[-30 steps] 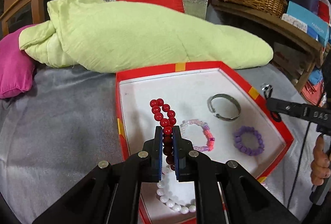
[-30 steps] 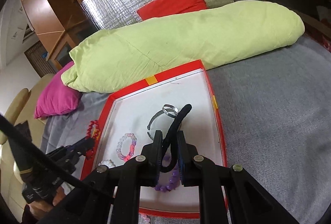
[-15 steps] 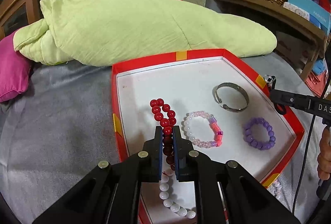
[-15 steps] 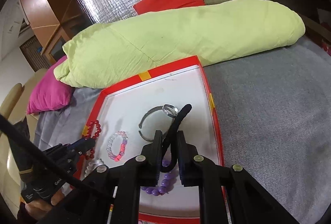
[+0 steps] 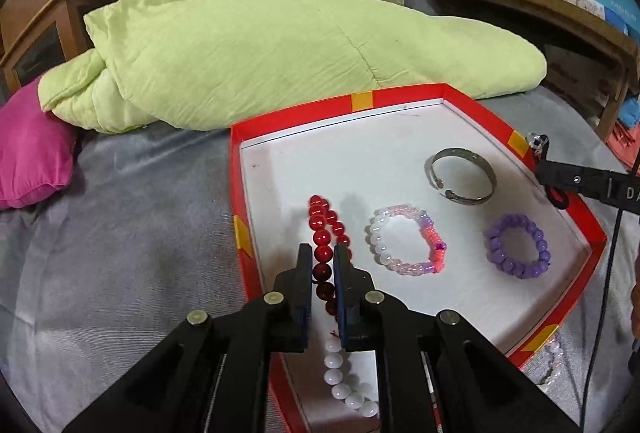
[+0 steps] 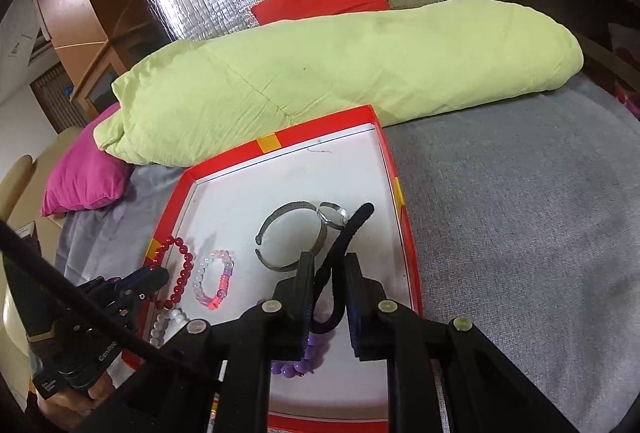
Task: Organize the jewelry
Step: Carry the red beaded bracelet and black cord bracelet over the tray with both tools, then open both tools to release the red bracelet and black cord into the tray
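Left gripper point(image 5: 323, 265) clamped on limp red glass-bead bracelet point(image 5: 325, 253) over red-rimmed tray point(image 5: 400, 97); slippery, pinch mid-strand; right gripper point(image 6: 329, 273) clamped on black cord point(image 6: 344, 245).

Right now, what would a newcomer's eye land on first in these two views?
The red tray on the grey bed, with bracelets laid out on its white floor. The left gripper is shut on a red bead bracelet at the tray's left edge; the right gripper holds a black cord with a silver ring above the tray's right side. Behind lies a lime-green duvet.
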Motion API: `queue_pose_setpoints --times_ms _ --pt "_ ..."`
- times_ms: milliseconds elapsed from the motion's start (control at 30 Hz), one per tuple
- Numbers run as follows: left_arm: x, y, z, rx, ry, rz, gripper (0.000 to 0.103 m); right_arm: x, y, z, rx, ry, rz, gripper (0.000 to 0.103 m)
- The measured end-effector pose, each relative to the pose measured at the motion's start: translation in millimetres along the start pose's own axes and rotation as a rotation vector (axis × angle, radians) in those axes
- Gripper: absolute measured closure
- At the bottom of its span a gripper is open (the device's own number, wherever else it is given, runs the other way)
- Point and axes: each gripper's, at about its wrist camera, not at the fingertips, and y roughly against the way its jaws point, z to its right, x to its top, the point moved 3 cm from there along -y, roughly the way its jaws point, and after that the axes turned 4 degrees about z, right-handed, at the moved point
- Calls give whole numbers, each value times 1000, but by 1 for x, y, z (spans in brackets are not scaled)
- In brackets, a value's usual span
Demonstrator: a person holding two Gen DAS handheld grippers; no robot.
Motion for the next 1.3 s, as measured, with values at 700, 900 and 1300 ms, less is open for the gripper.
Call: queue_pose_setpoints --times_ms 700,900,1300 --pt "3 16 6 83 -80 31 73 3 10 3 13 -33 22 78" --pt "3 23 8 111 -98 51 57 5 15 0 25 -29 40 78" --pt "3 25 7 147 -114 45 51 3 16 -4 30 -14 32 78"
